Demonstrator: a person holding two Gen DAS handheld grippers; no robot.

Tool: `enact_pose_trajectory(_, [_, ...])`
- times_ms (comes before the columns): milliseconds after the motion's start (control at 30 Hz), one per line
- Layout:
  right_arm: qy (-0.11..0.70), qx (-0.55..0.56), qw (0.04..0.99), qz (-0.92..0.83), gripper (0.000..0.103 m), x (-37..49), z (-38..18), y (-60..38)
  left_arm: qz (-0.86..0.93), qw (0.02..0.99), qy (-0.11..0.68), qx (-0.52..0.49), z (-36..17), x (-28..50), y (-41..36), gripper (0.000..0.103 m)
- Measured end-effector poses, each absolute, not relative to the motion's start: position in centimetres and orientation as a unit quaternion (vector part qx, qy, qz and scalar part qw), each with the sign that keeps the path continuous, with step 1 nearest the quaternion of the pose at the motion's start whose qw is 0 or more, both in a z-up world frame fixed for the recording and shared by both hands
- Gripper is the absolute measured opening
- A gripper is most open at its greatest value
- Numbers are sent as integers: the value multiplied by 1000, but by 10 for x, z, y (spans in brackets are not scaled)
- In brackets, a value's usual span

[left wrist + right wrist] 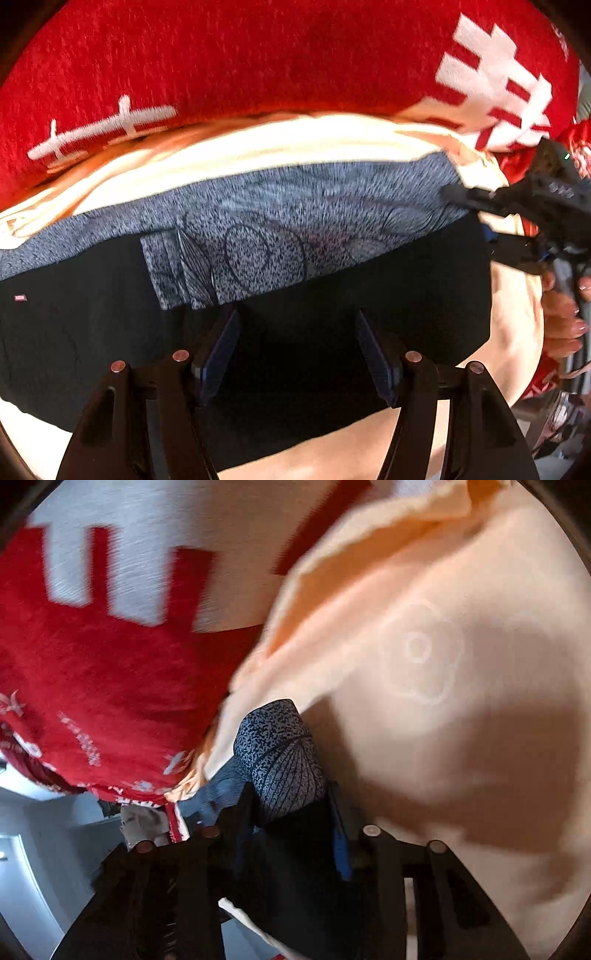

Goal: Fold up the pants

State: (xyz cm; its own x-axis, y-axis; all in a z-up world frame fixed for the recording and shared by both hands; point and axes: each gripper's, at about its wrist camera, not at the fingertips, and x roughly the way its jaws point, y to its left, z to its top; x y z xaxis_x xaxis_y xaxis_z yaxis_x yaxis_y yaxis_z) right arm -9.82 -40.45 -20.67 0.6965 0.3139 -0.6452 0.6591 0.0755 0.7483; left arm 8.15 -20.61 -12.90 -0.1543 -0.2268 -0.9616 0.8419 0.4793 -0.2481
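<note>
- Pants, black with a grey speckled patterned band, lay spread ahead of the left gripper on a cream sheet.
- Left gripper's two fingers stood wide apart, nothing between them, with the black cloth just under and ahead of the tips.
- Beyond those tips the grey band ran across the left wrist view, a leaf and circle pattern drawn on it.
- Farther out came the cream sheet, and past that a red blanket with white markings.
- Off to the right of the left gripper, the right gripper reached the far right corner of the grey band; a hand with painted nails held its handle.
- In the right wrist view, the right gripper was closed on a bunched fold of the pants, grey speckled cloth with a leaf print rising between the fingers and black cloth below it.
- Right of that gripper lay the cream sheet, bearing a faint flower outline and a broad shadow.
- Left of it and ahead lay the red blanket, its white shapes blurred.
- Below the blanket's edge, at the gripper's near left, a grey wall showed.
</note>
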Motion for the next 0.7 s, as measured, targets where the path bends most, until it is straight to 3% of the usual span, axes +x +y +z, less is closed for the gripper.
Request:
enact_pose_trajectory(267, [458,548,665,-220,41,-66,-198,-389,-447,608,591,286,-123,75,-194,66])
enact_pose_trajectory(533, [462,525,666,-258,50,-75,-164,-356,-401,627,620,248,-112,103,-139,66])
enact_pose_trajectory(633, [475,491,676,-275,50,-81,-145,-336,-395,632,631,215,-106,114,-114,82])
enact_pose_trajectory(700, [484,467,682,-288,50,-82,-135,-322,-392,635,633,205,-103,117,-103,82])
